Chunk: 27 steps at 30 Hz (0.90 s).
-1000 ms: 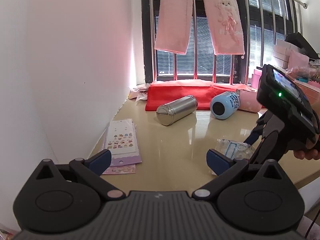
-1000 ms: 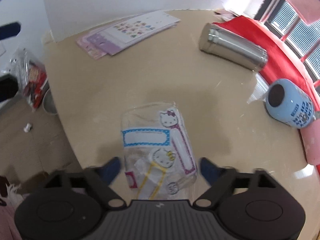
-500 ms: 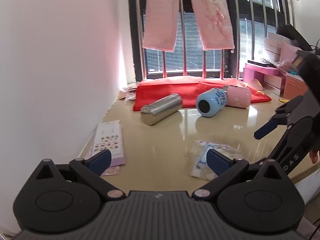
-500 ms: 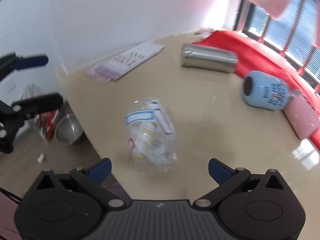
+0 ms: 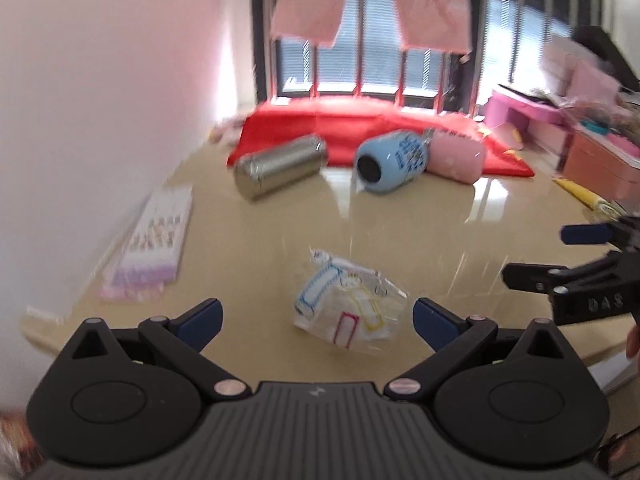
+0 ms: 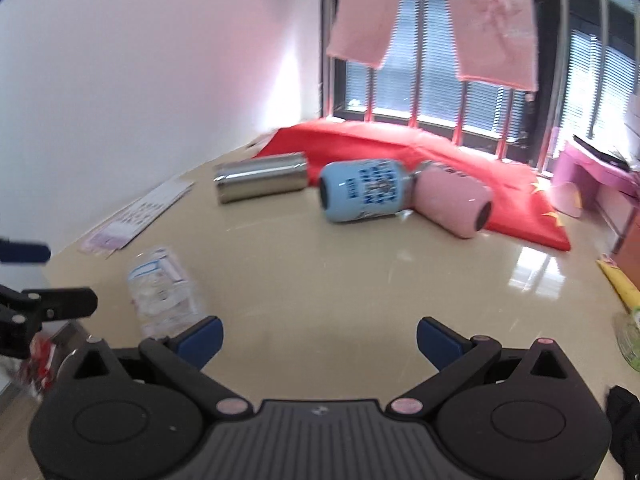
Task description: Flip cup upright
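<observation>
Cups lie on their sides at the far end of the table [image 6: 360, 288]: steel cup [image 6: 260, 182], blue cup [image 6: 362, 190], pink cup [image 6: 452, 202]. Both the left gripper [image 5: 316, 318] and right gripper [image 6: 320, 338] are spread and empty. Approach one cup square across its body, clamp mid-length, then rotate the base downward.

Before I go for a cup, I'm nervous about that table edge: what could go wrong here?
1. The clear sticker-covered cup lies on its side near the table edge; a nudge might roll it off.
2. The blue cup touches the pink cup; lifting one may shift the other.
3. Both views are blurred, so either open hand-held gripper could misjudge contact.
</observation>
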Motion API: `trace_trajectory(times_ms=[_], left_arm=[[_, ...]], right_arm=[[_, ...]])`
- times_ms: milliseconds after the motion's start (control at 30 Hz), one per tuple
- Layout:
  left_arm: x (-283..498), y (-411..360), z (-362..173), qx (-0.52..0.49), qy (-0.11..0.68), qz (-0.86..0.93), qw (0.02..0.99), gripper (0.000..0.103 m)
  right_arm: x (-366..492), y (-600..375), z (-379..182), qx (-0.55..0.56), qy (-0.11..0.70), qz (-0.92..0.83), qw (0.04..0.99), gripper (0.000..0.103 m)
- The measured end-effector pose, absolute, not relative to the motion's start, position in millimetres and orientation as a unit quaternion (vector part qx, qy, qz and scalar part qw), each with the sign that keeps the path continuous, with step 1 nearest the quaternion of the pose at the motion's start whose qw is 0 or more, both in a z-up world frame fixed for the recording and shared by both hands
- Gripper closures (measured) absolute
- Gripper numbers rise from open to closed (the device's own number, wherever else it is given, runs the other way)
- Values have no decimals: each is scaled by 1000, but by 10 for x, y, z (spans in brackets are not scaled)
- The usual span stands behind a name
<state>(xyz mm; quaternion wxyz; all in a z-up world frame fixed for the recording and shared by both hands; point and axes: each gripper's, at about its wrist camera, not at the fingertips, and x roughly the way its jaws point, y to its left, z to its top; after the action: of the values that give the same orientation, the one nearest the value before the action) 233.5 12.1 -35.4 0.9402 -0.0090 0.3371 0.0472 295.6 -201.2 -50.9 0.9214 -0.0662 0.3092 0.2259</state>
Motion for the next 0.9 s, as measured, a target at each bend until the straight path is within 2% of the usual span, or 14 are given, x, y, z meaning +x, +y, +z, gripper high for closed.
trace_trajectory(times_ms=[267,500,900], left_arm=[[2648,15,-393,-57,391,102,913,0],[2951,-91,-488,-58,420,131,896,0],[3322,-95,-730,-94,457,183,866,0]], right_arm=[[2998,-2171,-627,-41,278,223,933,0],[3213,-2256,-755,-29,282,253,925,0],[3459,-2113,-900,-106,288,319,897,0]])
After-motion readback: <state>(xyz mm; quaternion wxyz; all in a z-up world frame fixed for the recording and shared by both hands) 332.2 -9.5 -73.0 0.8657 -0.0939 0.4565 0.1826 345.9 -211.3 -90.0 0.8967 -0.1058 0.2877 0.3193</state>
